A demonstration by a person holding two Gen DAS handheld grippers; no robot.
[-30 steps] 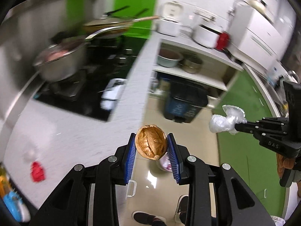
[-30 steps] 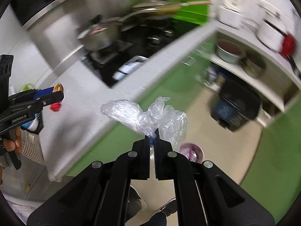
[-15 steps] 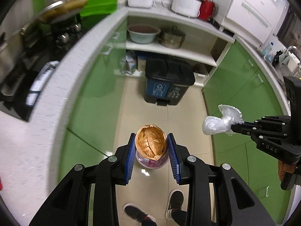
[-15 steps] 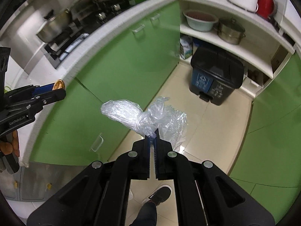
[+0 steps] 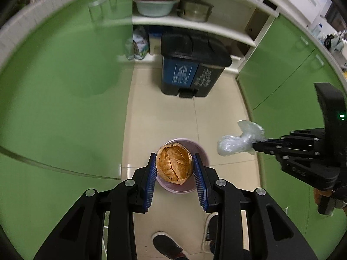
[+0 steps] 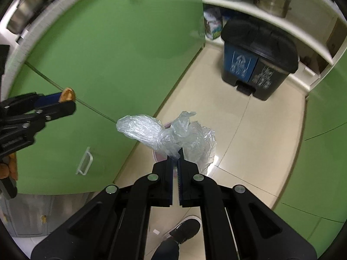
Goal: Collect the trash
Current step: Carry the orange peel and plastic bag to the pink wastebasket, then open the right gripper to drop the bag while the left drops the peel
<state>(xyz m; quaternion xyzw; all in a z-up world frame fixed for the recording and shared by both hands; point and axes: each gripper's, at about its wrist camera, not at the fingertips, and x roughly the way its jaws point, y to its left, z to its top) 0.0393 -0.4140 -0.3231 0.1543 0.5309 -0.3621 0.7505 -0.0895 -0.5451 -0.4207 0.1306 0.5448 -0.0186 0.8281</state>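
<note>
My left gripper (image 5: 174, 169) is shut on a crumpled brown wrapper ball (image 5: 174, 163), pinched between its blue pads. It hangs right over a small pink bin (image 5: 202, 155) on the floor. My right gripper (image 6: 176, 156) is shut on a wad of clear plastic film (image 6: 164, 134), which hides most of the pink bin (image 6: 156, 156) below it. In the left wrist view the right gripper (image 5: 257, 145) comes in from the right with the plastic film (image 5: 238, 143), beside the bin. In the right wrist view the left gripper (image 6: 65, 99) shows at the left edge with the brown wrapper ball (image 6: 67, 94).
A black pedal bin with blue and grey panels (image 5: 193, 65) stands at the back under a white shelf (image 5: 190, 25) with a basin and a pot. Green cabinet doors (image 5: 60, 86) line both sides of the narrow tiled floor (image 5: 219, 117). A person's shoes (image 5: 169, 248) are below.
Both grippers have dropped from countertop height down toward the floor with their loads still held. The stove and counter have left view; the pink bin now sits under the left gripper.
</note>
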